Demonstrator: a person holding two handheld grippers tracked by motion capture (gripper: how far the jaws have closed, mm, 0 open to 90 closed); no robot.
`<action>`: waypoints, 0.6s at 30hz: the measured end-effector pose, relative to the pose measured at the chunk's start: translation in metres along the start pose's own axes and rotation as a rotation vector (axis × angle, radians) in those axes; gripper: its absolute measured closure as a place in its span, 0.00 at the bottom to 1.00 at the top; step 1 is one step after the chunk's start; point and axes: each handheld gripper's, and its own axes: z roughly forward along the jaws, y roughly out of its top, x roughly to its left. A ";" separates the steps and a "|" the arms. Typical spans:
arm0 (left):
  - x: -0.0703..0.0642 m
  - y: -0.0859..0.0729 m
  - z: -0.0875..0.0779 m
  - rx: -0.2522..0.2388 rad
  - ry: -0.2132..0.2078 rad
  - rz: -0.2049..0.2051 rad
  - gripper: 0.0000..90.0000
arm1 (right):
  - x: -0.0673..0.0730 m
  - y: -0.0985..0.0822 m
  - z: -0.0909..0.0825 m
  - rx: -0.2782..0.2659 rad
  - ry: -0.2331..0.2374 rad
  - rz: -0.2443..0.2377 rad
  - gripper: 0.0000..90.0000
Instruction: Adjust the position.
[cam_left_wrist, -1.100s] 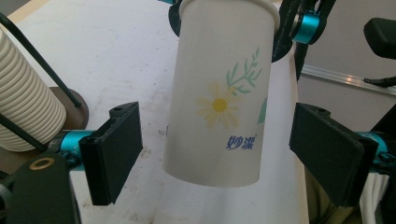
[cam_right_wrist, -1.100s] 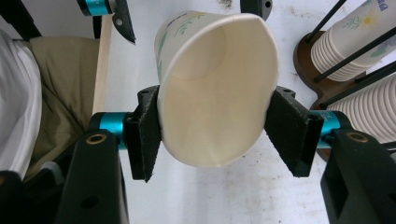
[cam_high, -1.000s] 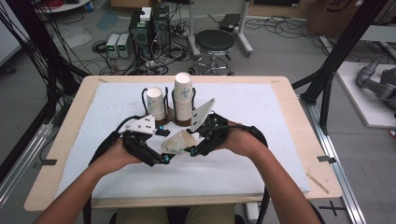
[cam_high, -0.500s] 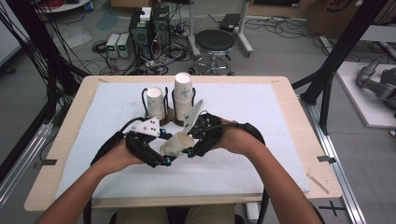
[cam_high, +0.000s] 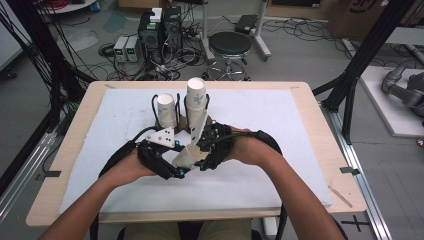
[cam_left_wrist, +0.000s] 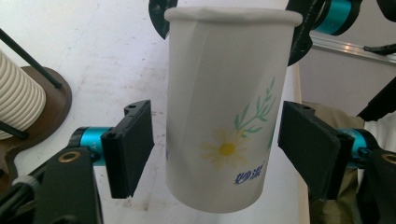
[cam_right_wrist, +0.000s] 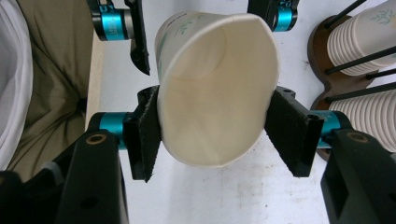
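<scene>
right gripper (cam_right_wrist: 212, 135) jaws clamped on paper cup (cam_right_wrist: 217, 88), left gripper (cam_left_wrist: 217, 144) jaws closing around it, not touching

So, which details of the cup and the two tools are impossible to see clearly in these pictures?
- Paper cup: its bottom, hidden in the left gripper view because the cup faces side-on.
- Left tool: pads stand beside the cup; contact on the right side is unclear. Its jaws have just been closing.
- Right tool: body cut off by the bottom edge.
- Cup stacks: count too small in the high view.
- Holder base: cut off by the right edge.
</scene>
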 end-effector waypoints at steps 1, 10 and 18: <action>0.000 0.000 0.000 0.003 -0.002 0.002 0.32 | 0.000 0.000 0.000 0.001 0.001 0.000 0.45; 0.002 0.000 0.004 0.027 -0.024 0.008 0.42 | 0.000 0.002 0.005 0.015 0.006 -0.010 0.45; 0.002 -0.005 0.005 -0.015 -0.041 -0.015 0.42 | 0.000 0.000 0.006 -0.029 0.012 0.013 0.38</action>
